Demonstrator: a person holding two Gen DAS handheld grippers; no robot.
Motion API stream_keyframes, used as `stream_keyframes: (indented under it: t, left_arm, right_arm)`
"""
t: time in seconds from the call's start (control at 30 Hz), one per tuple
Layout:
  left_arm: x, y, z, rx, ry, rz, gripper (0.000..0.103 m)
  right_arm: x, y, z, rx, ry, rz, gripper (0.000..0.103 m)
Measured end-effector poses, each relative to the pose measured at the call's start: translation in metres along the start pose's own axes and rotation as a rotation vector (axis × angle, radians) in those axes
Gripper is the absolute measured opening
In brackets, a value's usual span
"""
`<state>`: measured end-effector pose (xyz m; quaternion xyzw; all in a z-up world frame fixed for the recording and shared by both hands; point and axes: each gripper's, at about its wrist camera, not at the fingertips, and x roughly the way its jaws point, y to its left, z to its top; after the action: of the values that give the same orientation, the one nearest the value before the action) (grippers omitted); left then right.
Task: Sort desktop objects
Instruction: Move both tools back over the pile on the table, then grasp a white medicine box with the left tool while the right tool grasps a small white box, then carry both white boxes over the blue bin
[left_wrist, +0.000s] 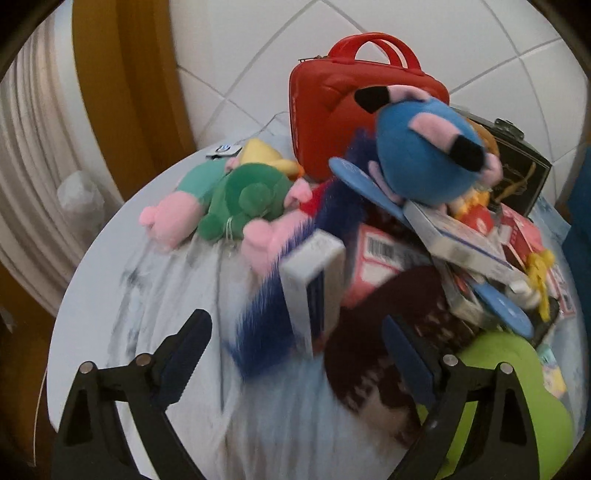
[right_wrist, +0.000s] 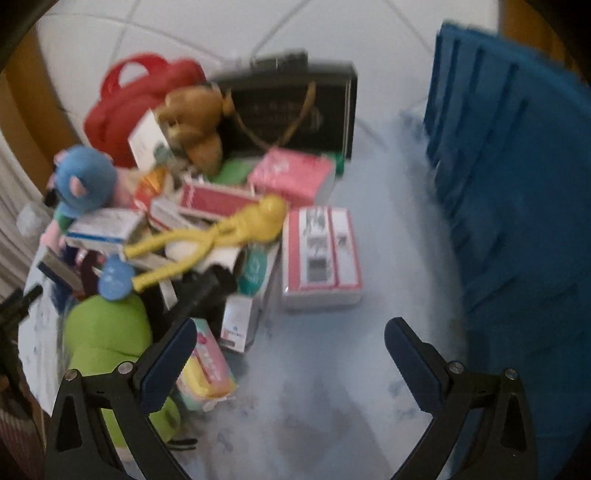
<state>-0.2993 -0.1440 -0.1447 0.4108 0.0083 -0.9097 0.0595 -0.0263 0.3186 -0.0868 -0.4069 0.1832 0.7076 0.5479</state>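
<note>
No readable text: motion blur; only a barcode shows on the pink carton (left_wrist: 380, 258). My left claw (left_wrist: 295, 350) is spread wide, nothing pinched, hanging over the white-and-blue box (left_wrist: 314, 280) standing on end against shaggy blue fur (left_wrist: 266, 332). My right claw (right_wrist: 290, 354) is also spread, empty, over bare pale tabletop (right_wrist: 388, 258). The clutter pile sits mid-table: red hard-shell case (left_wrist: 340, 99), blue plush ball (left_wrist: 417, 155), green plush (left_wrist: 243, 199), yellow rubbery figure (right_wrist: 221, 232), pink boxes (right_wrist: 321, 254). Ribbed blue crate (right_wrist: 517, 184) at right.
</note>
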Motion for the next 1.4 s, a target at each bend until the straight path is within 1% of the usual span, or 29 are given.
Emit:
stream_keyframes:
  t: [0.03,0.1,0.13,0.17,0.2,0.27,0.3,0.33,0.37,0.4,0.43,0.5,0.53,0.57,0.6,0.67,0.77,0.83,1.03,1.1,1.17,1.2,1.27,1.4]
  left_arm:
    - [0.005,0.000,0.003,0.009,0.000,0.003,0.089]
    - [0.020,-0.004,0.011,0.030,0.011,-0.008,0.075]
    - [0.026,-0.006,0.014,0.034,0.021,-0.019,0.070]
    - [0.033,-0.008,0.015,0.039,0.039,-0.031,0.054]
    - [0.038,-0.009,0.016,0.041,0.062,-0.037,0.042]
    - [0.038,-0.011,0.015,0.026,0.061,-0.056,0.039]
    - [0.036,-0.011,0.014,0.018,0.059,-0.056,0.037]
    - [0.034,-0.011,0.014,0.009,0.058,-0.055,0.032]
    - [0.032,-0.010,0.013,0.000,0.059,-0.056,0.022]
    - [0.030,-0.009,0.013,-0.007,0.062,-0.058,0.022]
    - [0.026,-0.008,0.012,-0.015,0.059,-0.060,0.022]
    - [0.019,-0.008,0.011,-0.013,0.051,-0.054,0.022]
    - [0.018,-0.008,0.011,-0.013,0.047,-0.054,0.022]
    - [0.015,-0.007,0.011,-0.012,0.041,-0.049,0.022]
    - [0.010,-0.007,0.011,-0.012,0.032,-0.041,0.022]
    - [-0.001,-0.005,0.012,-0.015,0.010,-0.038,0.022]
    - [-0.025,-0.005,0.016,-0.013,-0.047,-0.043,0.022]
    - [-0.043,-0.008,0.021,-0.005,-0.087,-0.036,0.022]
    - [-0.103,-0.028,0.039,0.007,-0.214,-0.065,0.022]
    - [-0.122,-0.041,0.043,0.034,-0.252,-0.097,0.022]
    - [-0.141,-0.059,0.046,0.061,-0.280,-0.107,0.022]
    - [-0.151,-0.068,0.046,0.066,-0.292,-0.125,0.022]
    - [-0.169,-0.084,0.048,0.068,-0.319,-0.173,0.022]
    - [-0.206,-0.126,0.048,0.102,-0.373,-0.256,0.022]
  right_arm:
    - [0.012,0.002,-0.001,0.005,0.028,0.001,0.103]
    - [0.026,0.006,-0.002,0.015,0.068,0.002,0.103]
    - [0.035,0.008,-0.003,0.019,0.089,0.007,0.103]
    - [0.041,0.009,-0.003,0.025,0.102,0.016,0.103]
    - [0.050,0.010,-0.004,0.033,0.119,0.023,0.103]
    - [0.060,0.013,-0.004,0.036,0.137,0.010,0.102]
    - [0.067,0.015,-0.004,0.037,0.150,0.011,0.100]
    - [0.072,0.018,-0.005,0.038,0.162,0.017,0.093]
    - [0.078,0.020,-0.005,0.039,0.174,0.024,0.085]
    - [0.085,0.024,-0.007,0.040,0.190,0.036,0.080]
    - [0.091,0.026,-0.008,0.043,0.202,0.043,0.073]
    - [0.104,0.032,-0.010,0.051,0.222,0.054,0.069]
    - [0.110,0.034,-0.010,0.054,0.225,0.054,0.059]
    - [0.114,0.035,-0.010,0.057,0.226,0.058,0.036]
    - [0.120,0.036,-0.011,0.065,0.234,0.067,0.033]
    - [0.121,0.038,-0.012,0.064,0.233,0.067,0.032]
    - [0.106,0.042,-0.013,0.028,0.206,0.055,0.030]
    - [0.087,0.041,-0.013,0.003,0.173,0.041,0.030]
    - [0.015,0.033,-0.007,-0.041,0.031,0.036,0.030]
    - [-0.017,0.029,-0.004,-0.049,-0.038,0.034,0.030]
    - [-0.039,0.027,0.002,-0.051,-0.092,0.027,0.030]
    - [-0.059,0.023,0.003,-0.048,-0.132,0.025,0.030]
    - [-0.081,0.021,0.009,-0.050,-0.183,0.008,0.030]
    - [-0.157,0.000,0.004,-0.042,-0.324,-0.042,0.030]
